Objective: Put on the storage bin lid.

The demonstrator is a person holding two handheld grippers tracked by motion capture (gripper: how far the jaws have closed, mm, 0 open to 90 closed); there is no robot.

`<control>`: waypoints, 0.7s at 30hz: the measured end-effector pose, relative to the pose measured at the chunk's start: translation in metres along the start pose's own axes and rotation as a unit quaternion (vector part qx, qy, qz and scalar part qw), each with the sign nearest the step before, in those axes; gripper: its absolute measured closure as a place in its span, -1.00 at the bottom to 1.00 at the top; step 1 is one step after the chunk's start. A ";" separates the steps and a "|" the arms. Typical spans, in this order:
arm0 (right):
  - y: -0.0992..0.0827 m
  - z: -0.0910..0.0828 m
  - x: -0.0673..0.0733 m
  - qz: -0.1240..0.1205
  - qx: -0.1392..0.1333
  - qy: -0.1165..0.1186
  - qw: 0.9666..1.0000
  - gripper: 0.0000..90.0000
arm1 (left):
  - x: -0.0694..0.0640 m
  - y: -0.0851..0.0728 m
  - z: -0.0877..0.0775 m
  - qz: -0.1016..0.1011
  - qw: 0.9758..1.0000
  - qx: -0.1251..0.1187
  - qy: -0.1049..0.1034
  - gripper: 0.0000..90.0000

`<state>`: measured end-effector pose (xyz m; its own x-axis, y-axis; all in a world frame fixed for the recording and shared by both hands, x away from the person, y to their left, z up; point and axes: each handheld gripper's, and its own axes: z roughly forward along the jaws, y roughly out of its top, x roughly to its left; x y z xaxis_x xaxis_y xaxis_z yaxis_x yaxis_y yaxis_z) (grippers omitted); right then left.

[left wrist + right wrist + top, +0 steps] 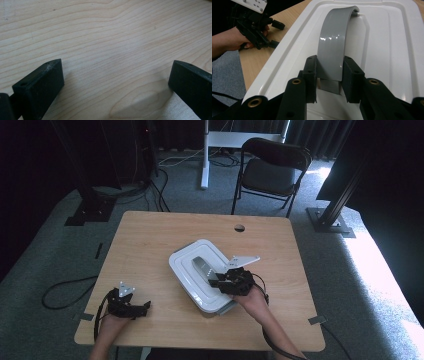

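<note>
A white lidded box (192,270) lies in the middle of the wooden table (150,235), with a grey arched handle (201,267) on its lid. My right gripper (216,280) is shut on the near end of that handle. In the right gripper view the grey handle (334,42) curves up and away between the two black jaws, whose pads (310,75) press its sides over the white lid (392,50). My left gripper (145,307) rests at the table's near left, jaws wide apart. In the left gripper view its gripper (116,85) stands open over bare wood.
A black folding chair (272,170) and a white desk leg (205,155) stand beyond the table's far edge. A cable hole (239,228) sits near the far edge. Cables (65,292) trail on the grey carpet at the left. The left hand's gripper (257,27) shows across the table.
</note>
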<state>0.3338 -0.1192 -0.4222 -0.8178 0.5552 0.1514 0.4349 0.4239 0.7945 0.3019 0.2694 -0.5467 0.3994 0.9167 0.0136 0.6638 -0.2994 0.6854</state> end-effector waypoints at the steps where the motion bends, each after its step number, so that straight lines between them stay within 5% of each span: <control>1: 0.001 -0.001 0.000 -0.002 0.000 0.000 1.000 0.49 | 0.000 0.000 0.000 -0.001 1.000 0.000 -0.001 -0.99; 9: 0.006 -0.013 -0.001 0.002 -0.022 0.004 1.000 0.16 | 0.000 0.000 0.000 0.000 1.000 0.001 -0.001 -0.99; 17: 0.007 -0.036 -0.027 0.034 -0.056 -0.025 0.998 -0.60 | 0.000 0.000 0.000 -0.003 1.000 0.001 0.002 -0.99; 21: 0.003 -0.038 -0.039 0.037 -0.064 -0.054 0.996 -0.67 | -0.001 0.001 -0.001 -0.013 1.000 -0.003 0.000 -0.99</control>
<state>0.3528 -0.1672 -0.4032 -0.7362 0.6591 0.1537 0.4360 0.2882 0.8525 0.3015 0.2681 -0.5456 0.3817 0.9243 -0.0035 0.6706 -0.2743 0.6892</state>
